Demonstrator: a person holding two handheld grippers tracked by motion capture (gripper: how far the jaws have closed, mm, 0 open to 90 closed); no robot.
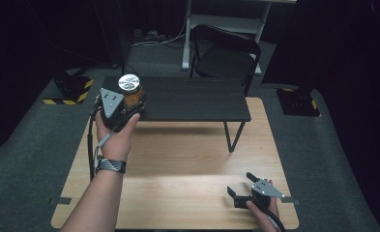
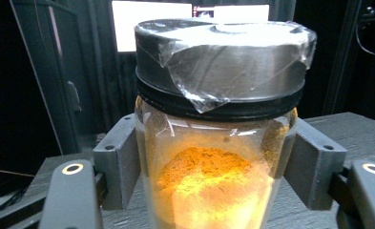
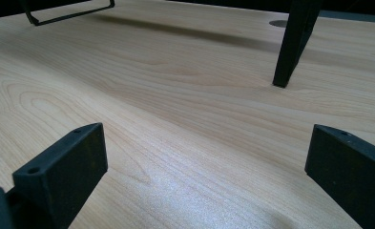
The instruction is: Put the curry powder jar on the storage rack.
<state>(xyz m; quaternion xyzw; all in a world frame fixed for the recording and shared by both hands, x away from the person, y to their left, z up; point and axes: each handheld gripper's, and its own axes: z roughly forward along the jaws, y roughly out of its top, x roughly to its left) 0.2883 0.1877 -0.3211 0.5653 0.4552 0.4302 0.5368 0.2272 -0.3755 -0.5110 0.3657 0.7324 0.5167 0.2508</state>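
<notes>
The jar [image 2: 217,143] of orange powder stands upright in the left gripper [image 1: 117,104], its long axis vertical and its taped grey lid [image 2: 223,62] pointing straight up. The jaws are clamped on the glass body from both sides, just below the lid's black ring. In the high view the jar sits over the left end of the black shelf [image 1: 192,99], at its near corner; whether its base rests on the shelf or hangs just above it I cannot tell.

The step in hand looks like setting the jar on the shelf. To do it well, keep the jar plumb as it goes down, so the powder stays level and the base lands flat. Bring it further in from the shelf's corner before letting go, since an edge placement could tip. Open the jaws only once the base bears fully on the shelf, then draw the gripper straight back along its own line so neither jaw drags the glass. The grip is high on the body, so a slow release matters.

The right gripper [image 1: 249,191] rests on the bench [image 1: 187,159], well to the right of the shelf and nearer the person, jaws spread wide with nothing between them.
</notes>
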